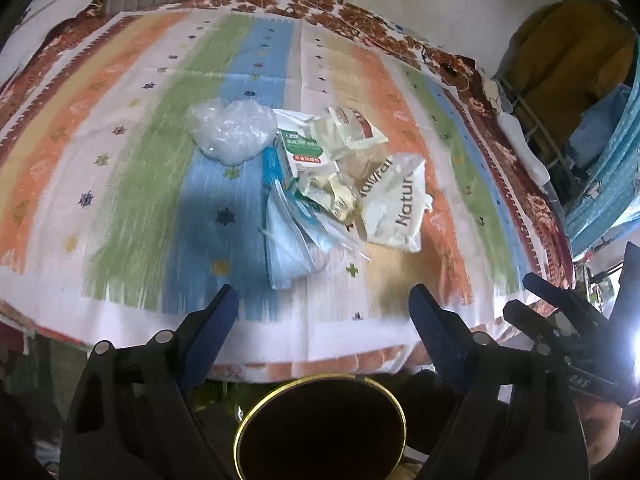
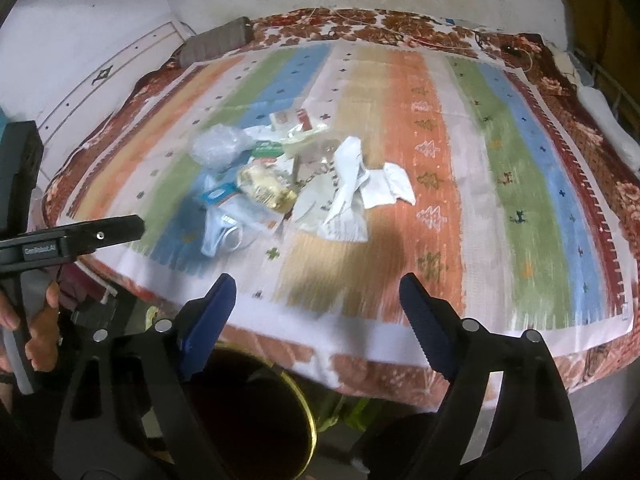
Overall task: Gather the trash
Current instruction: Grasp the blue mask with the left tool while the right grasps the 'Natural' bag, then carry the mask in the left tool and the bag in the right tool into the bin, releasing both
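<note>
left wrist: near bed edge, facing trash pile [image 1: 312,176] | right wrist: same, further right; shared pile, bin [image 2: 310,432]

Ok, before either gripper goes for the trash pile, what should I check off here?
1. Left gripper open and holding nothing: ok.
2. Right gripper open and holding nothing: ok.
3. Bin below the bed edge, mouth uncovered: ok.
4. Trash pile all on the striped cloth, nothing covering it: ok.
5. Nearest piece, the blue masks, free of the rest: cannot tell, they overlap.
6. Sharp view: not ok, both blurred.
</note>
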Motion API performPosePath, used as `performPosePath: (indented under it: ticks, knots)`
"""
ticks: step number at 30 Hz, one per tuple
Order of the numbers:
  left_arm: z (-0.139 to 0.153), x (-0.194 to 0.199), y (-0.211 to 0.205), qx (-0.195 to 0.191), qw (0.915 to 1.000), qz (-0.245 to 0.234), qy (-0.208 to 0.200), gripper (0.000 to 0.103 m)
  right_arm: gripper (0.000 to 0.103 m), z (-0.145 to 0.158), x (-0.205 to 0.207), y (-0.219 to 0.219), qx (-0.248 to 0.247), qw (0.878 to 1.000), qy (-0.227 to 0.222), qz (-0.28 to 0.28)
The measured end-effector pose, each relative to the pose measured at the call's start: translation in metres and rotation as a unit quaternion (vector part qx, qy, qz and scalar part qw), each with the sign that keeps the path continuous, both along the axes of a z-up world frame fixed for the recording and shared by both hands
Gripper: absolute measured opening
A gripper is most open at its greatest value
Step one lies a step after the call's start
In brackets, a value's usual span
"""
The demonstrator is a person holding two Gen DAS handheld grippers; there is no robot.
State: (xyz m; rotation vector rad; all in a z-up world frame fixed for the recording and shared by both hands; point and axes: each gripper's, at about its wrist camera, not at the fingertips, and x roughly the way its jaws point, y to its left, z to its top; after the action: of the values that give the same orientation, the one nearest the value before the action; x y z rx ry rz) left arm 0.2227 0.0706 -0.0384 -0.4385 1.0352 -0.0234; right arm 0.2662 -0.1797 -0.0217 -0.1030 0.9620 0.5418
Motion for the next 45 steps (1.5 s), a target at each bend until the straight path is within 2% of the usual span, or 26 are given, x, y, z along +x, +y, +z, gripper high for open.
performPosePath:
  ticks: [2, 6, 8, 10, 15, 18, 21, 25, 27, 29, 30, 31, 33, 40, 45]
  knots:
    - [-0.007, 0.006, 0.002, 0.0, 0.9999, -0.001, 0.01, 0.083, 0.079, -0.005, 0.009, 0.001, 0.005, 1.0, 0.008, -0.002]
    - [-0.026, 0.021, 0.001, 0.003, 0.999, -0.007, 0.043, 0.074, 0.075, -0.016, 0.028, 0.008, 0.01, 1.0, 0.027, -0.001]
    - [-0.032, 0.027, -0.007, 0.022, 0.9982, -0.022, 0.051, 0.073, 0.073, -0.022, 0.038, 0.012, 0.007, 0.999, 0.032, -0.003]
    - [-0.036, 0.032, -0.013, 0.049, 0.9969, -0.027, 0.056, 0.072, 0.067, -0.028, 0.048, 0.015, 0.009, 0.999, 0.041, -0.002]
    - [-0.048, 0.042, -0.017, 0.065, 0.9952, -0.032, 0.066, 0.067, 0.064, -0.044, 0.074, 0.029, 0.011, 0.997, 0.074, -0.013]
    - [-0.059, 0.049, -0.02, 0.074, 0.9929, -0.044, 0.081, 0.067, 0.064, -0.052, 0.086, 0.038, 0.0, 0.997, 0.071, -0.022]
    - [-0.067, 0.055, -0.023, 0.099, 0.9899, -0.056, 0.084, 0.061, 0.061, -0.061, 0.099, 0.044, -0.005, 0.996, 0.079, -0.028]
    - [-0.074, 0.062, -0.017, 0.081, 0.9914, -0.051, 0.089, 0.058, 0.053, -0.071, 0.114, 0.046, -0.01, 0.996, 0.08, -0.034]
    - [-0.075, 0.065, -0.017, 0.086, 0.9911, -0.053, 0.086, 0.054, 0.049, -0.082, 0.122, 0.046, -0.014, 0.995, 0.091, -0.038]
    - [-0.076, 0.067, -0.018, 0.089, 0.9907, -0.058, 0.084, 0.046, 0.044, -0.089, 0.127, 0.047, -0.007, 0.994, 0.104, -0.036]
    - [-0.078, 0.069, -0.018, 0.088, 0.9907, -0.061, 0.084, 0.034, 0.04, -0.091, 0.128, 0.048, -0.004, 0.994, 0.107, -0.034]
    - [-0.078, 0.069, -0.019, 0.087, 0.9909, -0.062, 0.082, 0.018, 0.031, -0.092, 0.129, 0.05, -0.002, 0.994, 0.109, -0.03]
    - [-0.078, 0.07, -0.019, 0.095, 0.9905, -0.062, 0.077, 0.002, 0.02, -0.092, 0.128, 0.054, -0.007, 0.994, 0.104, -0.027]
    - [-0.062, 0.066, -0.006, 0.102, 0.9905, -0.042, 0.082, 0.001, 0.009, -0.079, 0.117, 0.061, -0.007, 0.996, 0.094, 0.0]
    - [-0.038, 0.058, 0.006, 0.093, 0.9929, -0.022, 0.071, 0.001, 0.008, -0.061, 0.11, 0.055, 0.003, 0.997, 0.081, -0.005]
